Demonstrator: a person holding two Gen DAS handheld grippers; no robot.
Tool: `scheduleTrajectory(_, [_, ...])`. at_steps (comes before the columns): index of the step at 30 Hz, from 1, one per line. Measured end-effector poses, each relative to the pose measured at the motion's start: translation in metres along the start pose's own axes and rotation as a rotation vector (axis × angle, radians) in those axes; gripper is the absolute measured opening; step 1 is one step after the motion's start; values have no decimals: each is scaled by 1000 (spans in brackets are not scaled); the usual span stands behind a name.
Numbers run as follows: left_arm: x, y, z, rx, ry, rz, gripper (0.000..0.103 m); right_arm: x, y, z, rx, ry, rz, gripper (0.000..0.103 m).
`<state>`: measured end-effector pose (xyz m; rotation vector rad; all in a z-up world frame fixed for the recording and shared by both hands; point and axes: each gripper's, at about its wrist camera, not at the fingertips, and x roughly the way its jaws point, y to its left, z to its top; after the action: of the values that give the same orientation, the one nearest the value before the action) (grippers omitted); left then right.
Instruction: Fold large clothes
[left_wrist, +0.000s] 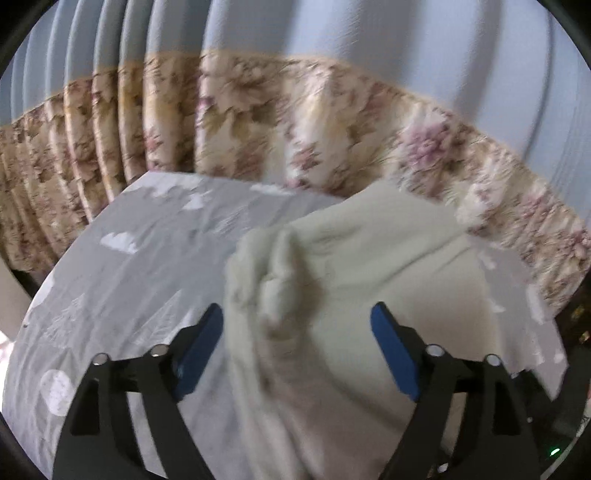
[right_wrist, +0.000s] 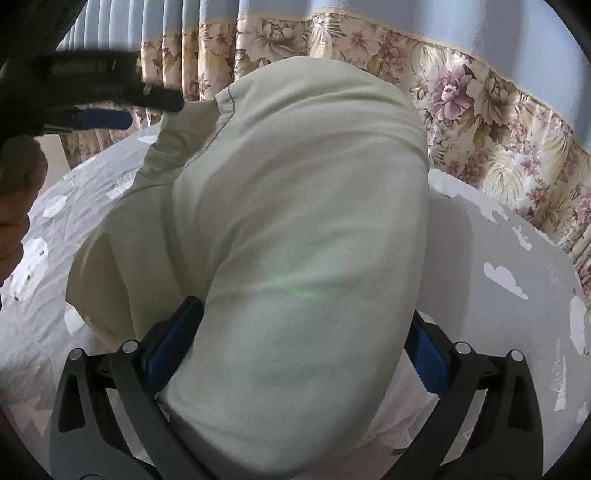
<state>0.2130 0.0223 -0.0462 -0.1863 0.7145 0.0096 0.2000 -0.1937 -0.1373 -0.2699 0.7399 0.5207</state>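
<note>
Two surfaces filled both views: the floral curtain (left_wrist: 258, 122) at the far side and the grey cloud-print sheet (left_wrist: 122, 280) you worked on. Across that sheet lay the pale cream garment (right_wrist: 295, 229), its bulk humped up in the middle of the right wrist view and a bunched ridge of it running toward the far side in the left.

Your right gripper (right_wrist: 303, 339) had a thick fold of the cloth filling the space between its blue pads, so you appeared to be gripping it, though the fabric hid the fingertips. Your left gripper (left_wrist: 297, 325) stood with its jaws wide apart over the bunched part, holding nothing; motion blur made the contact hard to judge.

You seemed to be mid-fold. Next, you would need to close the left on an edge and carry both sides over evenly.
</note>
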Motion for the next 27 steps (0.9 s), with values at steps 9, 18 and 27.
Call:
scheduleTrajectory(9, [36, -28, 26, 9, 52, 17, 86, -66, -77, 52, 204, -200, -61, 100])
scheduleTrajectory(18, [49, -48, 44, -12, 64, -16, 89, 24, -127, 111, 268, -113, -224, 100])
scheduleTrajectory(27, [120, -4, 26, -52, 171, 117, 100, 70, -114, 102, 192, -4, -225, 100])
